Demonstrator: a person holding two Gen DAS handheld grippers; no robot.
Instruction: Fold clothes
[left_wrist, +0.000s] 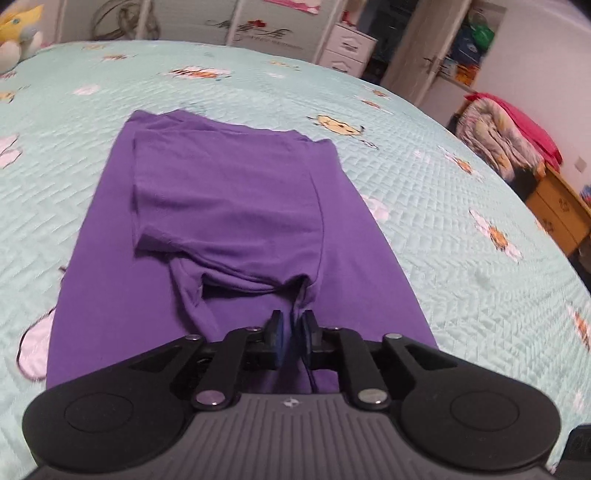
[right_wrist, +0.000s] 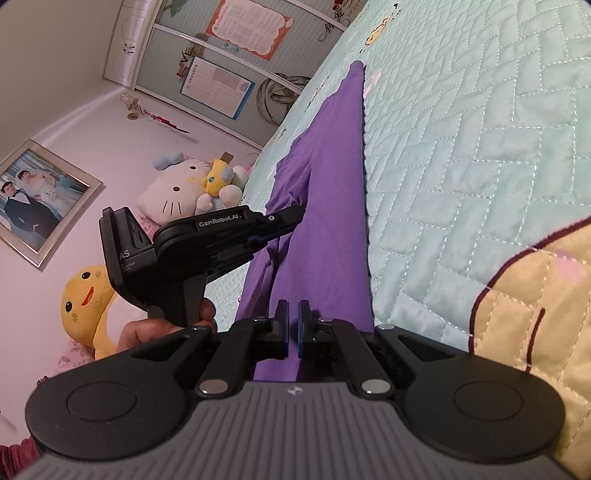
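A soft purple cotton garment (left_wrist: 229, 206) lies flat on the mint-green quilted bedspread (left_wrist: 424, 177), one side already folded over; the left gripper (left_wrist: 293, 328) stands slightly parted, a fabric edge seemingly just slipping free — the right gripper (right_wrist: 293, 325) is clenched, apparently on nothing; next comes another fold; plush toys (right_wrist: 177, 188) and wardrobes surround the bed.

one purple garment (left_wrist: 229, 192); two grippers (left_wrist: 292, 325) (right_wrist: 293, 314); three plush toys (right_wrist: 173, 192); one framed photo (right_wrist: 37, 199)

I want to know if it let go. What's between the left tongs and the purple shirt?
Nothing separates them: in the left wrist view a fold of the purple shirt hangs between the left tongs.
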